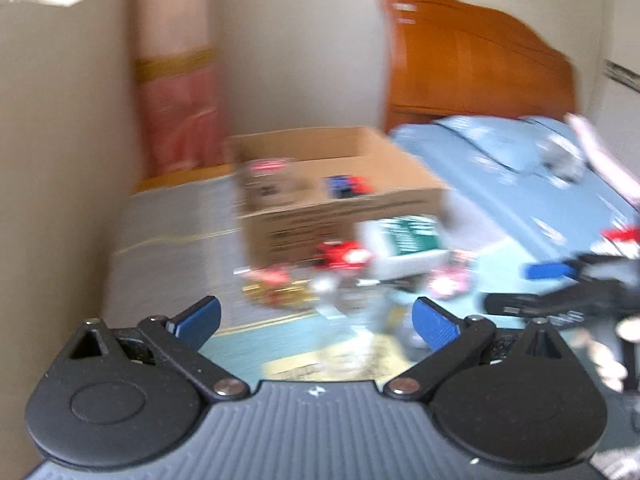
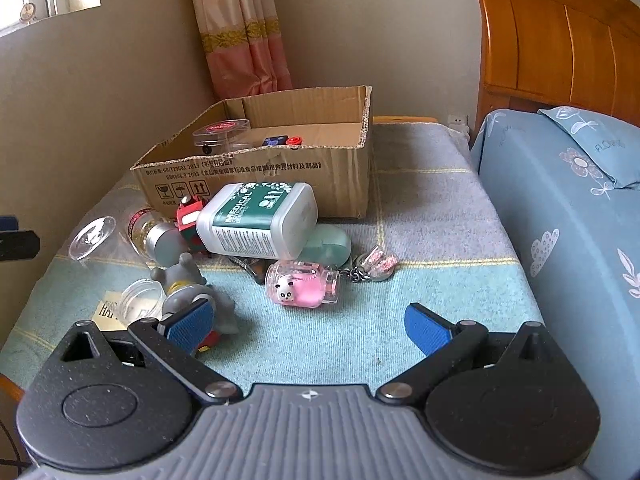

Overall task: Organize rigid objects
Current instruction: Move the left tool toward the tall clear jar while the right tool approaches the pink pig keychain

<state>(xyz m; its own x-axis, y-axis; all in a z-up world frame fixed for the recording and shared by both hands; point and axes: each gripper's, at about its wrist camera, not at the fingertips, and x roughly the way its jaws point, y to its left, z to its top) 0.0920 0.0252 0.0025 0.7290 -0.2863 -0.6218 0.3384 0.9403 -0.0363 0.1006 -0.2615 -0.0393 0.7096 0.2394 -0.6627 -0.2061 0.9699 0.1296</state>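
Note:
A cardboard box point(image 2: 280, 168) stands open on the cloth-covered table and holds a clear round container point(image 2: 221, 133) and small blue and red items point(image 2: 282, 141). In front of it lie a white and green medical bottle point(image 2: 260, 220), a red toy point(image 2: 188, 220), a pink panda bottle point(image 2: 304, 288), a keychain point(image 2: 372, 266), a grey elephant figure point(image 2: 192, 292), a jar with a silver lid point(image 2: 154, 234) and clear lids point(image 2: 142, 294). My right gripper point(image 2: 310, 326) is open and empty, near the table's front. My left gripper point(image 1: 316, 322) is open and empty; its view is blurred, showing the box point(image 1: 332, 216) and the bottle point(image 1: 404, 240).
A bed with blue floral bedding point(image 2: 560, 208) and a wooden headboard point(image 2: 560, 40) stands to the right. A wall and a pink curtain point(image 2: 244, 32) are behind the table. A teal case point(image 2: 332, 246) lies under the bottle. The right gripper point(image 1: 560, 280) shows at the left wrist view's right edge.

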